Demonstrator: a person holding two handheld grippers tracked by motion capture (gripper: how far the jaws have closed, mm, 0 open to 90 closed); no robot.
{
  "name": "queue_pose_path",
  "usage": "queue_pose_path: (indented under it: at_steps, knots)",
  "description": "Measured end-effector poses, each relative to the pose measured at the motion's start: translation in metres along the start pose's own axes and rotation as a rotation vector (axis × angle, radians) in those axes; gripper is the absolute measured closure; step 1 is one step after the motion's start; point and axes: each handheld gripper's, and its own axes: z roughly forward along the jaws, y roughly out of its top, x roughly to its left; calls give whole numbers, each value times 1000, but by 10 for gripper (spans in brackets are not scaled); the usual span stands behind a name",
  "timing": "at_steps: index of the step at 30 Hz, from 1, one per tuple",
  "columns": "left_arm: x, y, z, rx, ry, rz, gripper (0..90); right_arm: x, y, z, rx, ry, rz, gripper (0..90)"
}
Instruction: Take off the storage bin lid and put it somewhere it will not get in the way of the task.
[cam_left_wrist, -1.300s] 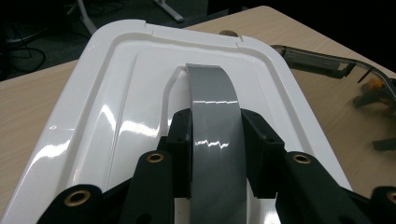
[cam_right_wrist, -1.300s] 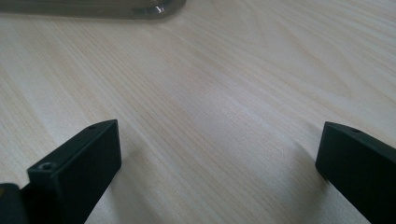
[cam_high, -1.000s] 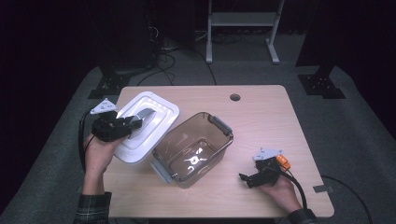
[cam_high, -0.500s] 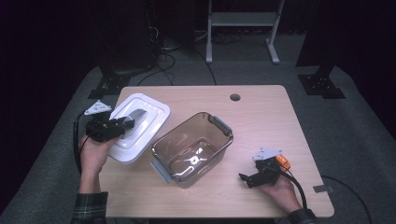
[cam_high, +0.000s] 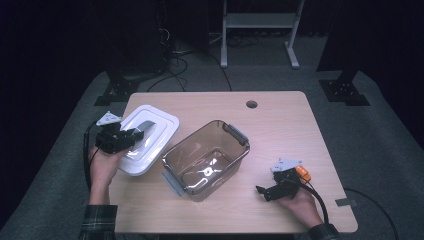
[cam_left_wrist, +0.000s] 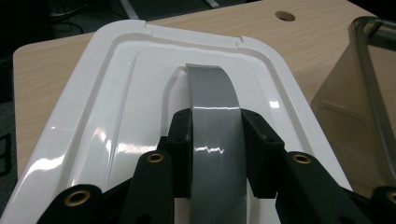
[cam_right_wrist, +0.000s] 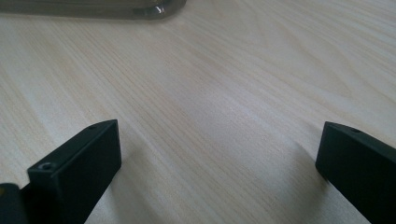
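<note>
Lid (cam_high: 146, 137), white with a grey handle (cam_left_wrist: 215, 121), lies at the counter's (cam_high: 280, 125) left side, overhanging its edge a little, just beside the clear brown box (cam_high: 206, 159). The left tool (cam_high: 131, 137) is clamped on that handle, jaws pressed against both sides. Judging by this, the lid is off and being set aside or carried; next it needs a steady lift without tilting. The right tool (cam_high: 265, 192) rests on the counter near the front right, jaws spread wide and empty.
</note>
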Motion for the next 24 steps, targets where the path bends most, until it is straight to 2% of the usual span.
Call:
queue_pose_path:
  at_steps: [6,24]
  knots:
    - [3,-7,13,23,-3,-8,665,0,0,0,0,-1,0,0]
    - [5,-26,48,95,-16,8,664,0,0,0,0,0,-1,0]
